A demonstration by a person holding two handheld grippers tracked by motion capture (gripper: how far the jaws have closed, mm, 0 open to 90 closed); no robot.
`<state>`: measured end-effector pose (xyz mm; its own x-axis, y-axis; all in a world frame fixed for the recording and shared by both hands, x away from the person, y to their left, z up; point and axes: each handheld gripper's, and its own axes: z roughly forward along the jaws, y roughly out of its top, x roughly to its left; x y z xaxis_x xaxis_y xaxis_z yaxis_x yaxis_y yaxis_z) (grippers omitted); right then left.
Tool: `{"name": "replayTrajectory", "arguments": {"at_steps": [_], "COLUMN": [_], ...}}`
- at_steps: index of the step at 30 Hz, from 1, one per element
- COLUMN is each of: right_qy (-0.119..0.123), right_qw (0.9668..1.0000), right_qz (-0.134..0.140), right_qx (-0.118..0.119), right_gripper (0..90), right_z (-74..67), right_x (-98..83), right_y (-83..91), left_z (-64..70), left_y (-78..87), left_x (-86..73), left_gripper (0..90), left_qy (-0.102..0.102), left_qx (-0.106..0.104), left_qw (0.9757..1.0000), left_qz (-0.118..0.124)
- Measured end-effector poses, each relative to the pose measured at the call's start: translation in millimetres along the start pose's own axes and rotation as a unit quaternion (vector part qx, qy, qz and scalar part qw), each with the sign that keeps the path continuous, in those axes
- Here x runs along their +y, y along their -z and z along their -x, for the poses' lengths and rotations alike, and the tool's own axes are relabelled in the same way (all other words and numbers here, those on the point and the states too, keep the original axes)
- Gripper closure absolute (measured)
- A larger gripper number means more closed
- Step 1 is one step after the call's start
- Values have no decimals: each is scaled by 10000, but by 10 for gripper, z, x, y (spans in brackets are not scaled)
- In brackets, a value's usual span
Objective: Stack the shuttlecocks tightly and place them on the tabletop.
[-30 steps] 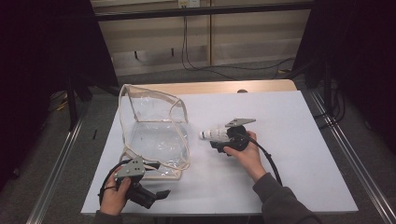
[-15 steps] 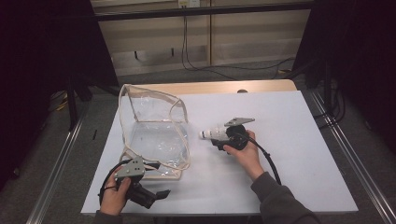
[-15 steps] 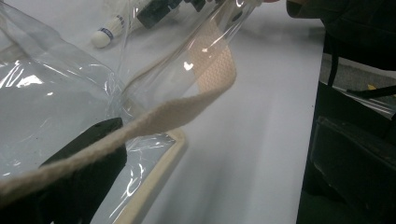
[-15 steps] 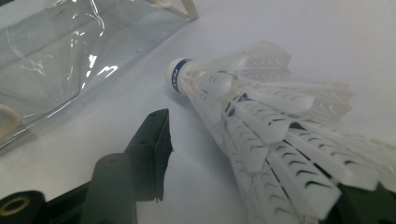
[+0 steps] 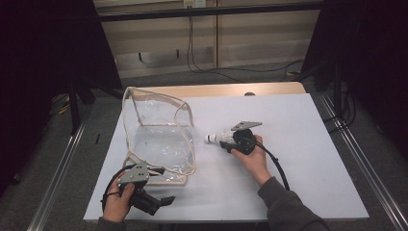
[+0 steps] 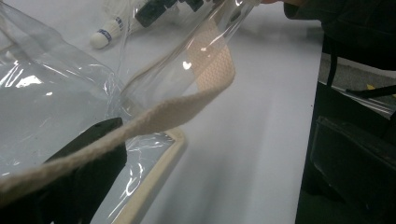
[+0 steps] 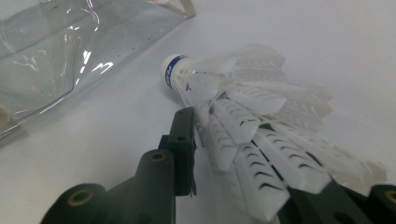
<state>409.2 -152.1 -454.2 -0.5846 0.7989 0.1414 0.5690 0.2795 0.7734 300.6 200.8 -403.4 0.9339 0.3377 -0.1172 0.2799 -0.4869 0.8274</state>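
Note:
A white feathered shuttlecock (image 5: 216, 138) lies on the white table (image 5: 298, 159), cork end toward the bag. My right gripper (image 5: 227, 140) lies level around its skirt. Its jaws have just been closing. In the right gripper view the left jaw presses on the feathers of the shuttlecock (image 7: 243, 116) and the right jaw lies under them. A clear plastic bag (image 5: 161, 139) with beige trim stands open at the left. My left gripper (image 5: 161, 185) rests at its near corner, jaws wide apart, with the bag's beige strap (image 6: 187, 105) draped over one jaw.
The table's front edge runs just behind my left hand (image 5: 118, 204). A wooden board (image 5: 226, 89) sticks out behind the white surface. Metal rails (image 5: 356, 159) run along both sides on the floor. A cable (image 5: 276, 163) trails from the right gripper.
The right gripper's jaws have drawn in around the shuttlecock's skirt. Both hands and the bag have kept their places.

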Motion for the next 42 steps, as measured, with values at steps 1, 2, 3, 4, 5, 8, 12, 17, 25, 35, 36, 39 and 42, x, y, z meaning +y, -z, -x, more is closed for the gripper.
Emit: {"name": "replayTrajectory", "arguments": {"at_steps": [1,2,3,4,5,8,12,17,25,35,36,39,42], "right_qy": [9,17,22,30,21,44,80,30,-18,-105,-100,-113,-165], "right_qw": [10000,10000,10000,10000,10000,10000,9999,9999,9995,9990,9990,9989,9986], "right_qz": [-8,-15,-22,-36,-45,-38,-18,-19,24,100,102,115,123], "right_qx": [-2,-10,2,30,36,41,83,147,303,429,431,448,491], "right_gripper": [717,731,748,755,763,792,822,826,828,828,828,828,828], "right_z": [-2,-2,-2,-2,-4,1,6,8,4,13,14,22,22], "right_x": [1,0,0,-2,-5,-4,-1,-2,21,69,73,77,67], "right_y": [2,3,3,0,-2,1,5,14,79,238,259,311,351], "left_z": [1,-1,2,2,0,-1,0,-3,0,0,3,2,3], "left_y": [0,2,0,0,1,1,1,4,5,8,6,6,6], "left_x": [-1,0,-1,-1,0,0,-2,-3,-6,-7,-8,-8,-8], "left_gripper": [35,35,35,35,35,35,35,35,35,36,36,36,36], "left_qy": [-1,-18,0,1,-17,-15,-4,-27,-31,-46,-20,-13,-14], "left_qx": [0,2,0,4,6,2,-3,-10,-16,-14,-16,-19,-14], "left_qw": [10000,10000,10000,10000,10000,10000,10000,10000,10000,10000,10000,10000,10000], "left_qz": [1,-12,-1,-1,-18,-13,3,-11,-14,-20,2,9,9]}}
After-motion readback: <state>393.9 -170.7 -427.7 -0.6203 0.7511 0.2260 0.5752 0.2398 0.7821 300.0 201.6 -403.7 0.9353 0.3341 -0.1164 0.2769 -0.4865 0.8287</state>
